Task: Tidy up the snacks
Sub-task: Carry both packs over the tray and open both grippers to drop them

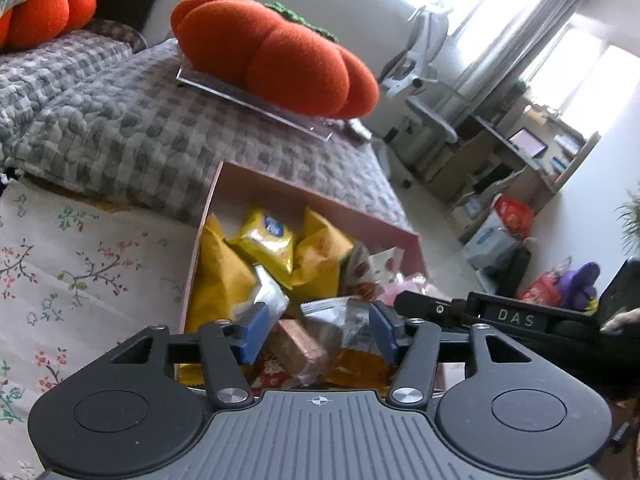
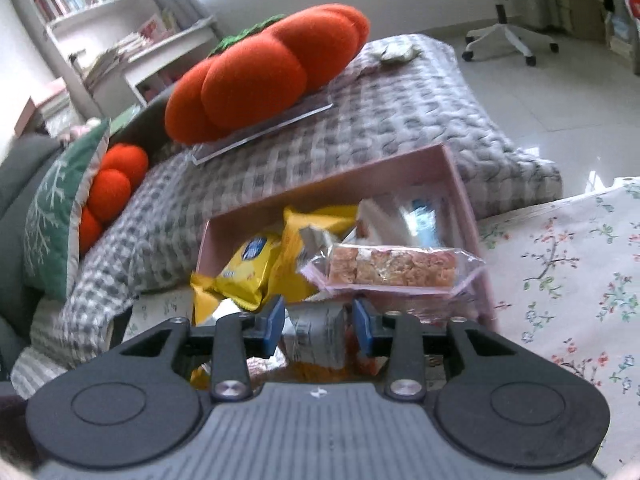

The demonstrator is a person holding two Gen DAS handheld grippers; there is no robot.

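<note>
A pink box (image 1: 320,196) on the flowered tablecloth holds several snack packs, among them yellow bags (image 1: 266,240). My left gripper (image 1: 316,334) hovers over the box's near end, jaws apart around a clear-wrapped brown bar (image 1: 300,346) without clearly pinching it. The right gripper's black body (image 1: 512,318) shows at the right. In the right wrist view the same box (image 2: 460,184) holds yellow bags (image 2: 248,264) and a clear-wrapped crispy bar (image 2: 394,268) lying across the top. My right gripper (image 2: 319,326) has its jaws apart around a grey-silver packet (image 2: 318,336).
A flowered tablecloth (image 1: 80,272) covers the table (image 2: 568,280). Behind the box lies a grey checked quilt (image 1: 160,132) bearing an orange pumpkin cushion (image 1: 276,48) on a clear board. An office chair (image 2: 508,12) and shelves stand further off.
</note>
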